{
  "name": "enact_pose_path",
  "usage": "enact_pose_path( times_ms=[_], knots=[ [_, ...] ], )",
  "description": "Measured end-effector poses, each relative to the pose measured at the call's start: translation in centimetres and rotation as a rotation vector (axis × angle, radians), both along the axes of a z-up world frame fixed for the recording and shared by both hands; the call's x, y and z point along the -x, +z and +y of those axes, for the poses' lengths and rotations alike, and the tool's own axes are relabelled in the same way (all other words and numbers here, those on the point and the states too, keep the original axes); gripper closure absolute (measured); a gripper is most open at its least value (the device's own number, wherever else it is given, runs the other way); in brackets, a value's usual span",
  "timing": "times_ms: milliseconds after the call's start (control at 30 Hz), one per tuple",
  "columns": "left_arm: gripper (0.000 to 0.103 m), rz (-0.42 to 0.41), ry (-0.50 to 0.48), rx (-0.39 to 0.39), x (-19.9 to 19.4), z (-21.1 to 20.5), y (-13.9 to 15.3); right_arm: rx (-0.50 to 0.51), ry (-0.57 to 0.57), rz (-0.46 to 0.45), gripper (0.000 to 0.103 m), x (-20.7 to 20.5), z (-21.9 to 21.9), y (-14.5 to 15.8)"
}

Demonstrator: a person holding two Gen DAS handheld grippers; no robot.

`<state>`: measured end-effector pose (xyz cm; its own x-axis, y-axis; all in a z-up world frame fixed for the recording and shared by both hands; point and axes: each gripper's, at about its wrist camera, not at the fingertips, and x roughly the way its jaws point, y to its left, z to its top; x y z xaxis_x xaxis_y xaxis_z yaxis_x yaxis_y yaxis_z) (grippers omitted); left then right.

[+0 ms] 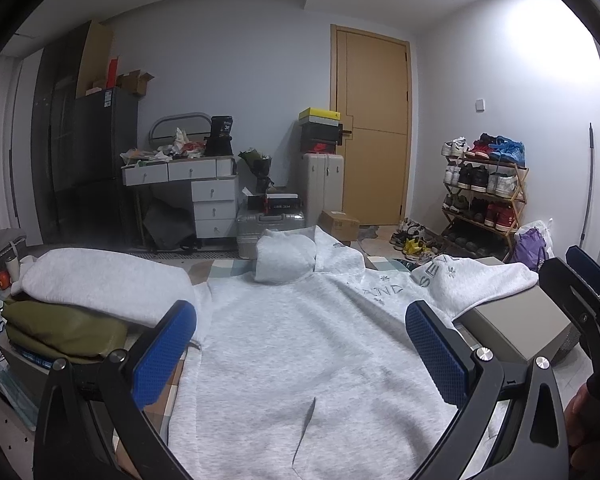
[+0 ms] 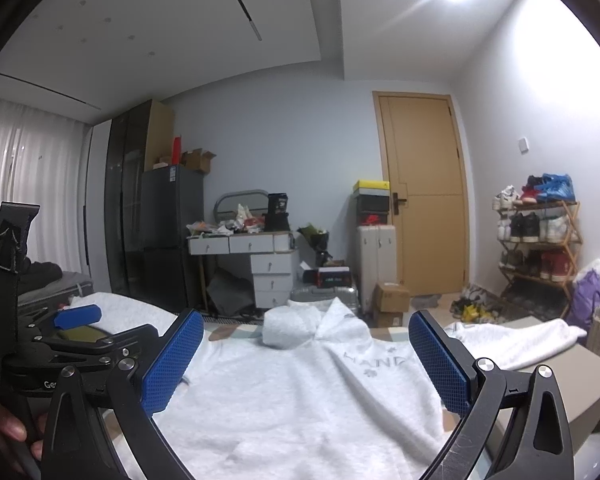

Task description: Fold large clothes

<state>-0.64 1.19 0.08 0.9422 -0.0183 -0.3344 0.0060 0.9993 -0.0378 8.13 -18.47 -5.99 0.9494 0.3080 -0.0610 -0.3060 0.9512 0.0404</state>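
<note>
1. Your left gripper (image 1: 300,344) hangs with jaws spread wide, empty.
2. Your right gripper (image 2: 306,354) is likewise agape, holding nothing.
3. The grey hoodie (image 1: 300,340) lies flat across the frame's lower centre, beneath both.

The light grey fleece hoodie (image 1: 300,340) is soft, matt cloth with a fine heathered texture. The blue rubber-like gripper pads (image 1: 436,356) have a rough dotted pattern, on matt black plastic arms with shiny metal screws (image 1: 485,354). The tan wooden door (image 2: 424,196) looks smooth.
</note>
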Motion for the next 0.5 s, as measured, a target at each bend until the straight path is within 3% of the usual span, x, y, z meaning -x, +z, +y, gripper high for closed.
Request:
enact_pose_path(
  times_ms=[500],
  knots=[
    [0.001, -0.003, 0.001, -0.005, 0.08, -0.03, -0.38, 0.013, 0.001, -0.003, 0.000, 0.26, 0.36, 0.11]
  ],
)
